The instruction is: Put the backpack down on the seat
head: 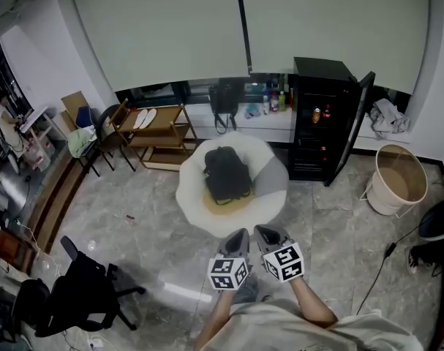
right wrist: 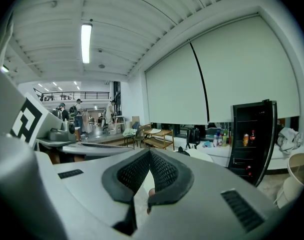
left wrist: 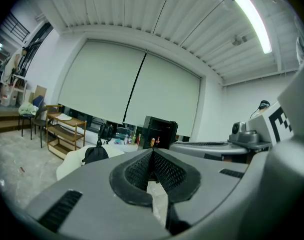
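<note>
Both forearms reach forward from the person's body. The left gripper point(head: 240, 236) and right gripper point(head: 265, 232) sit side by side, close together, pointing nearly level at the seat point(head: 189, 192). Each gripper is closed and empty. In the gripper views, the dimpled black rubber pads meet at their tips inside smooth grey plastic shells. The soft black fabric backpack point(head: 225, 174) lies flat on the seat just beyond both gripper tips, apart from them. The seat is round, puffy and white. Further ahead and right of the right gripper stands a boxy black fridge point(head: 320, 123) with its door open. Ahead and left of the left gripper is a slatted wooden trolley point(head: 159, 134). The floor point(head: 134, 225) is glossy grey stone.
</note>
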### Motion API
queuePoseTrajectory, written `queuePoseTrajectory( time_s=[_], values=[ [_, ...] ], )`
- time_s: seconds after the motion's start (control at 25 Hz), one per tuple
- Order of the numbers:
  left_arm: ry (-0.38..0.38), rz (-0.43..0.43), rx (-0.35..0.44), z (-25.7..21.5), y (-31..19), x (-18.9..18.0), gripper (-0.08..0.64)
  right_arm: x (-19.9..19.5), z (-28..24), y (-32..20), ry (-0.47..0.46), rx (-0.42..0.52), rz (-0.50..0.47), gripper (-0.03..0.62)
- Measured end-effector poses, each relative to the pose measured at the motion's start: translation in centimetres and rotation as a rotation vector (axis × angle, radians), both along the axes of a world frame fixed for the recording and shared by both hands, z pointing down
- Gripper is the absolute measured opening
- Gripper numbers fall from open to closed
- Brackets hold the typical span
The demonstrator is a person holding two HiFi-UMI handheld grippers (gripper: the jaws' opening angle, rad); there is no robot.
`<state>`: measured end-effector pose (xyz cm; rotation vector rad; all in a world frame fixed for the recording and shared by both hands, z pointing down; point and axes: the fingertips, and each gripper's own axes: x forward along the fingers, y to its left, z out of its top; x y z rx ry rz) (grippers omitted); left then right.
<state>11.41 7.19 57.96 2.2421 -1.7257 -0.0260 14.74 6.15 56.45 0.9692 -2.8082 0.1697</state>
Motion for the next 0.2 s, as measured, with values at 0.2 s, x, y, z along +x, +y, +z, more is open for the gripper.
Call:
queuePoseTrajectory(
  time_s=[0.2],
  values=[
    [-0.002,-0.002,0.011,-0.58,-0.14,-0.06,0.031,0.2,-0.54,-0.1,-0.003,0.007,0.0,0.028]
  ],
)
